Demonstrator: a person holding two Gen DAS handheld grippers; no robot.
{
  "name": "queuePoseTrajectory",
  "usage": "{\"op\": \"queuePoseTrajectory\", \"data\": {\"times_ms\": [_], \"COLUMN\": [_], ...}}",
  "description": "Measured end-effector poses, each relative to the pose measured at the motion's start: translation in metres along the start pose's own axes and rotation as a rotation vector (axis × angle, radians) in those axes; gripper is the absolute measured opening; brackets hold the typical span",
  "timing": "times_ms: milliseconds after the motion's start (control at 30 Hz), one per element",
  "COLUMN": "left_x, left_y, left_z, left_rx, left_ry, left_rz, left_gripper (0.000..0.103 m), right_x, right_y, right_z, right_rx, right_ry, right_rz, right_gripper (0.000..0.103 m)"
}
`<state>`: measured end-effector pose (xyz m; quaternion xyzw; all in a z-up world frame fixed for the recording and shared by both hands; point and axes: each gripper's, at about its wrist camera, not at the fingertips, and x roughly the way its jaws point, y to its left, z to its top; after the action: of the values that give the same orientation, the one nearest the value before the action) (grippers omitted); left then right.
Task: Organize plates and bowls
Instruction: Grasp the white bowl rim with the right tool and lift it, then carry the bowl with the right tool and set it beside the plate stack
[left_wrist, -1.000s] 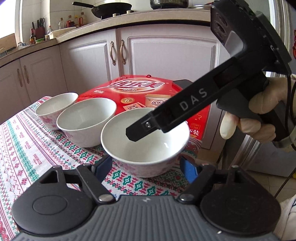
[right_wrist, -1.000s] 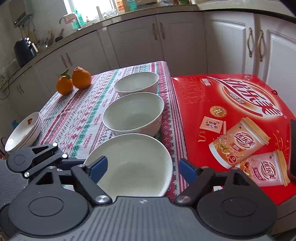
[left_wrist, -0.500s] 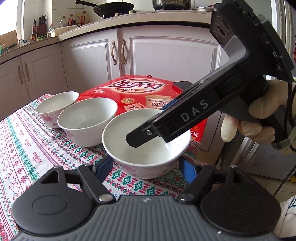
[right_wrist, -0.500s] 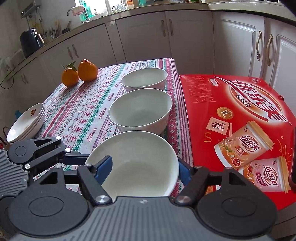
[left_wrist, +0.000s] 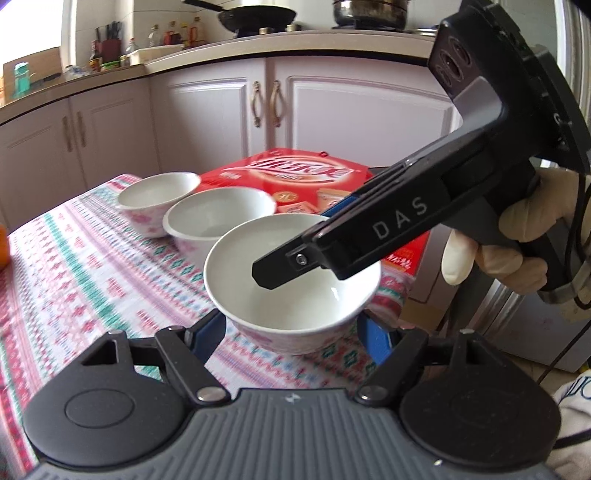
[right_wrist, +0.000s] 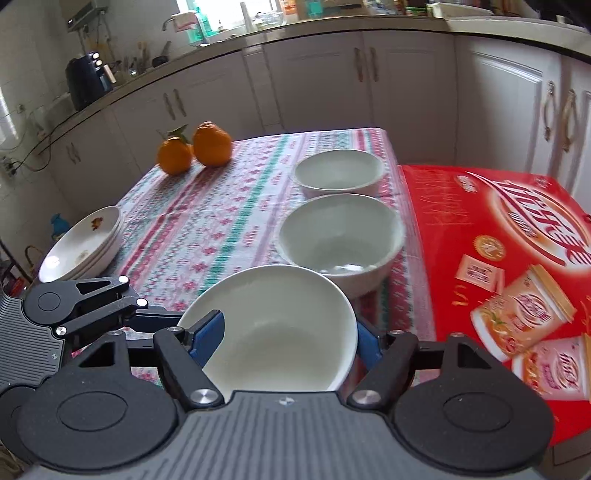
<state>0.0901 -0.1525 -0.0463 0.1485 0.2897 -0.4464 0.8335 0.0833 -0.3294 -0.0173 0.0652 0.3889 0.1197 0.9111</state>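
Three white bowls sit in a row ahead of my tongs, and the nearest bowl (right_wrist: 273, 328) is the one that matters. A second ago my right gripper (right_wrist: 288, 341) stood spread either side of it; now its blue pads (right_wrist: 207, 339) have come in and are pinching the bowl across its width, rim to rim. My left gripper (left_wrist: 291, 332) has not changed: half spread, straddling the same bowl's near wall, and I cannot tell whether its pads press on it. Compared with a second ago the bowl also sits higher against the patterned tablecloth (right_wrist: 207, 221), so I judge the lift has begun, probably towards the middle bowl (right_wrist: 340, 236) just beyond my right fingertips, for nesting. The far bowl (right_wrist: 338, 171) is behind that. The held bowl is round, so no long axis; its mouth faces up, tipped slightly away from me. A stack of plates (right_wrist: 81, 247) lies well to the left.
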Motion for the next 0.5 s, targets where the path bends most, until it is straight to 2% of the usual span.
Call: {"op": "queuePoseTrajectory", "data": {"times_ms": [500], "left_x": [-0.038], "left_y": [0.047], "left_z": [-0.027], "left_rx": [-0.111], "left_ry": [0.020], "left_rz": [0.114], "left_gripper": [0.078], "right_x": [0.040], "right_y": [0.068], "right_z": [0.022], "right_rx": [-0.116], "right_ry": [0.031], "right_rz": [0.122], "right_gripper": [0.079]}}
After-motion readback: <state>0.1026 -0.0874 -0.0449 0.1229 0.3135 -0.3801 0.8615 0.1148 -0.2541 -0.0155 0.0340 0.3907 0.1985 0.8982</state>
